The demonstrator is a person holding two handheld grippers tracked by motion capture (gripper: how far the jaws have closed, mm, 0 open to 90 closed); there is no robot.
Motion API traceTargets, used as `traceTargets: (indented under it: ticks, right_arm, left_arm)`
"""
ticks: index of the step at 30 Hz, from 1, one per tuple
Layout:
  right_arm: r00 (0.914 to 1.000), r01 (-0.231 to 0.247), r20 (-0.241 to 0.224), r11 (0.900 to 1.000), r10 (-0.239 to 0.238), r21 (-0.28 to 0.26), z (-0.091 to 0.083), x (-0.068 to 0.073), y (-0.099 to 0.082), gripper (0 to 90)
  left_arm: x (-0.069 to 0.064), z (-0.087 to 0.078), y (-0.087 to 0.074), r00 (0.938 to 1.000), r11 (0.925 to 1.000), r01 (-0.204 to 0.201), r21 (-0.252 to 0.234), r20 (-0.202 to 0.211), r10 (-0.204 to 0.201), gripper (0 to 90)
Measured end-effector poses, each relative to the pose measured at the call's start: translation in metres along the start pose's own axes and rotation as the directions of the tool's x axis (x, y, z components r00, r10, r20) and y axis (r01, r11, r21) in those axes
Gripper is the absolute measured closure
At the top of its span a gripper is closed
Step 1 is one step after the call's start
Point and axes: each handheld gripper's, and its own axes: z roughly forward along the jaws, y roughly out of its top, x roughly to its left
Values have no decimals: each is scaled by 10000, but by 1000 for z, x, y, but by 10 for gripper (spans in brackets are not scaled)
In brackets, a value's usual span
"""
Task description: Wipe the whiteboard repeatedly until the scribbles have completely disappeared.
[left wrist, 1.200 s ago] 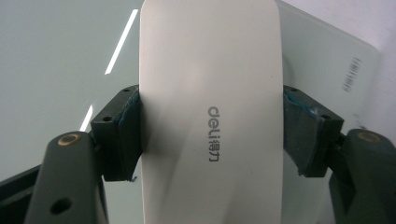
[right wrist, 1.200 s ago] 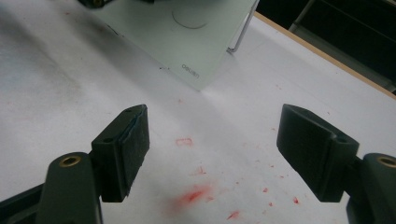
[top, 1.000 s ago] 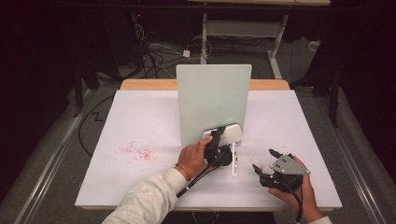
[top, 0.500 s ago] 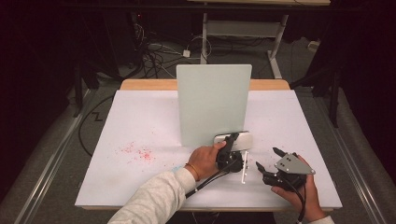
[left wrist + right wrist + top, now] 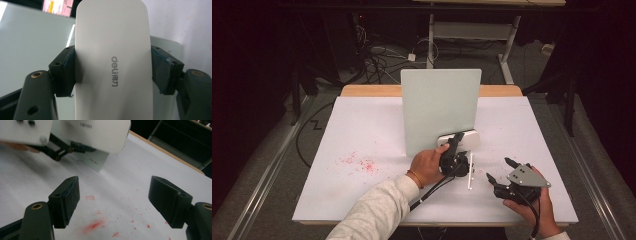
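My left gripper (image 5: 458, 141) is shut on a white rounded block (image 5: 465, 138) with a grey "deli" mark (image 5: 115, 71). Both pads press its long sides. The block sits at the lower right corner of an upright pale green board (image 5: 439, 107), which stands mid-table. From the right gripper view, the block (image 5: 97, 132) hangs just above the table in front of the board's bottom corner (image 5: 94, 160). My right gripper (image 5: 498, 169) is open near the front right of the table, with nothing between its fingers (image 5: 66, 197). It points toward the block.
A white sheet (image 5: 362, 125) covers the table and carries red smudges at the left (image 5: 359, 162) and under the right gripper (image 5: 93, 225). A thin white strip (image 5: 470, 171) lies between the two hands. Cables and table legs stand on the dark floor behind.
My left gripper has slid a little to the right along the board's lower edge with the white block in it. The right gripper has drifted slightly right and stays open.
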Motion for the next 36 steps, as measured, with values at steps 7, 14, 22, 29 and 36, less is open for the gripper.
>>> traceTargets:
  ticks: [7, 14, 22, 29, 36]
  right_arm:
    - [10000, -2, -58, 10000, 2, 41, 1, 2, 0, 258]
    - [9998, 80, -177, 9999, -78, 117, 3, 5, 0, 258]
    - [9997, 129, -217, 9998, -125, 161, 3, 6, 0, 259]
    - [9992, 237, -332, 9994, -229, 238, 5, 9, 0, 258]
    - [9990, 251, -367, 9994, -242, 254, 5, 8, 0, 259]
  left_arm:
    - [24, -4, -6, 9962, 9966, 822, 0, -274, -821, 291]
    - [64, -5, -3, 9778, 9789, 2042, -27, -476, -2041, 291]
    - [112, -5, 7, 9416, 9421, 3353, -35, -329, -3352, 290]
    - [149, -4, 21, 9133, 9139, 4060, -59, -338, -4059, 290]
    - [167, -1, 34, 9107, 9109, 4127, 31, -214, -4125, 290]
